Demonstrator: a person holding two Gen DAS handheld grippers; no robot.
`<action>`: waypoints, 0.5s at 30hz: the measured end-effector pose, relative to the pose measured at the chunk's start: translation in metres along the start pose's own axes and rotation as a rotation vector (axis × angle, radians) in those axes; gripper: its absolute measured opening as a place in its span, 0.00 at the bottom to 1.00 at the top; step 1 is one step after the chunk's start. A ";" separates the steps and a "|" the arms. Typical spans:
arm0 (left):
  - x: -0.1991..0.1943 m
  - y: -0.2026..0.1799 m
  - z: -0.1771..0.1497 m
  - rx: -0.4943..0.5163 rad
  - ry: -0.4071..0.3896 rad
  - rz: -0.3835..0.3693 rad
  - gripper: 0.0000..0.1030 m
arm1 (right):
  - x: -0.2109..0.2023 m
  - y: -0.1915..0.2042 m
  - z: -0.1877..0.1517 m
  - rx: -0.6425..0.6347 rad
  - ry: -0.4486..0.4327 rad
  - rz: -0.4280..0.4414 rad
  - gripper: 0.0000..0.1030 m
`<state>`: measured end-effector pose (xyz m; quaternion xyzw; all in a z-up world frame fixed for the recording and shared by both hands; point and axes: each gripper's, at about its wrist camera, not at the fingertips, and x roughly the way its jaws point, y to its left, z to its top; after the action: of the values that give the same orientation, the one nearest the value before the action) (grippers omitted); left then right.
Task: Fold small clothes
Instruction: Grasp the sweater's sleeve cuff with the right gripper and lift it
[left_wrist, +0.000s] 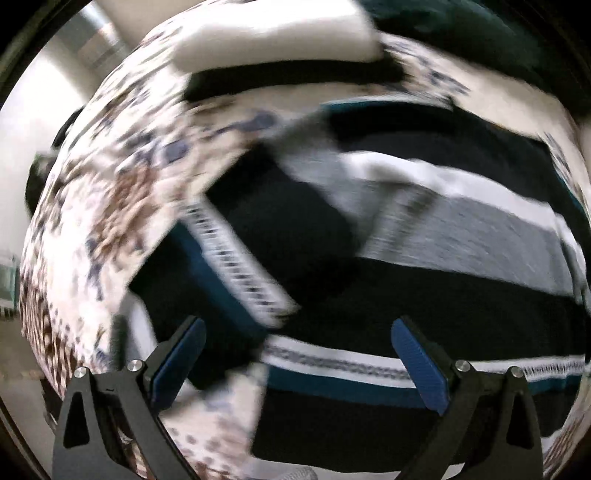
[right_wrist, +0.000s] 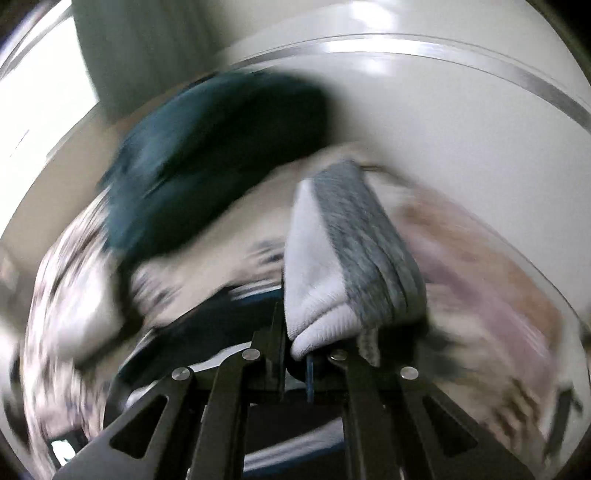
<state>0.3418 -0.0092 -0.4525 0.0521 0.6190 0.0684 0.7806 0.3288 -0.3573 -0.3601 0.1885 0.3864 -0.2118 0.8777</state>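
One gripper (right_wrist: 314, 354) clamps the grey sock (right_wrist: 351, 266) — other gripper (left_wrist: 299, 354) wide.

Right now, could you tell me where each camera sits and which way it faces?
Left wrist: on the left gripper, facing steeply down at dark striped clothes on a patterned cover; its open blue-padded fingers show.
Right wrist: on the right gripper, angled down toward the wall; its black fingers, shut on a grey sock, show.
Shared: the patterned cover and the sock.
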 end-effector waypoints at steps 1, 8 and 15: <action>0.001 0.016 -0.001 -0.034 0.006 0.007 1.00 | 0.018 0.038 -0.009 -0.071 0.027 0.042 0.07; 0.012 0.097 -0.020 -0.170 0.037 0.061 1.00 | 0.127 0.243 -0.138 -0.547 0.228 0.131 0.07; 0.023 0.137 -0.041 -0.242 0.073 0.052 1.00 | 0.138 0.282 -0.214 -0.717 0.330 0.080 0.12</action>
<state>0.3008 0.1298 -0.4609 -0.0287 0.6327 0.1646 0.7561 0.4311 -0.0456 -0.5521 -0.0836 0.5640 0.0042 0.8215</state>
